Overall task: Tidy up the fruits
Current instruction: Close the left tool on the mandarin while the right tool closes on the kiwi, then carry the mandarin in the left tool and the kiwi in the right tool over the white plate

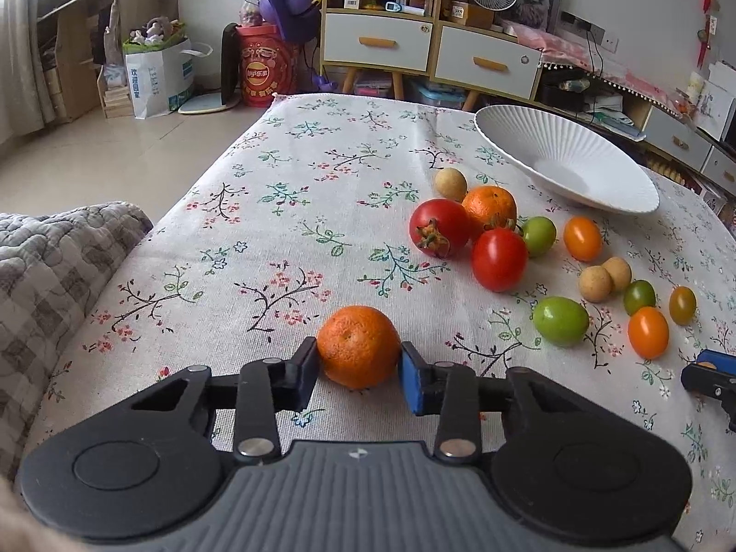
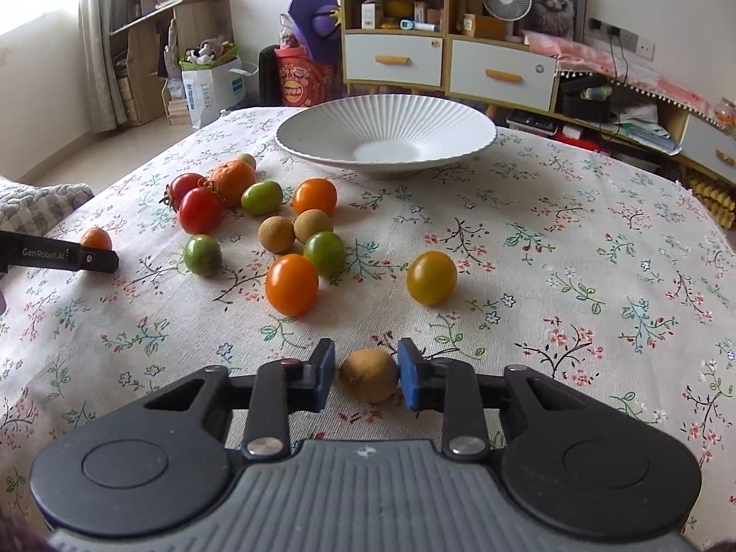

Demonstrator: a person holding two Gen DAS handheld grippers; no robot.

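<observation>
On a table covered with a floral tablecloth (image 1: 285, 211), two handheld grippers sit low and roughly level, both pointing across the cloth toward the far side of the room. The left gripper (image 1: 359, 363) lies close to the table surface with its two fingers on either side of a mandarin orange (image 1: 358, 346); both pads touch the fruit's sides, so it is pinching the orange, which rests on the cloth. To its right lies a loose cluster of fruit: a red tomato with a dried stem (image 1: 438, 227), a second mandarin (image 1: 489, 205) behind it, another red tomato (image 1: 499, 253), green and orange cherry tomatoes, and small tan longans. Beyond them stands a white ribbed bowl (image 1: 543, 147), with nothing visible inside it. Farther right, the right gripper (image 2: 365, 375) is held in the same low, forward pose, its fingers closed around a brown longan (image 2: 369, 375): the right pad touches the fruit, while the left pad sits just beside it and contact there cannot be told. A yellow cherry tomato (image 2: 431, 277) lies alone ahead of it.
</observation>
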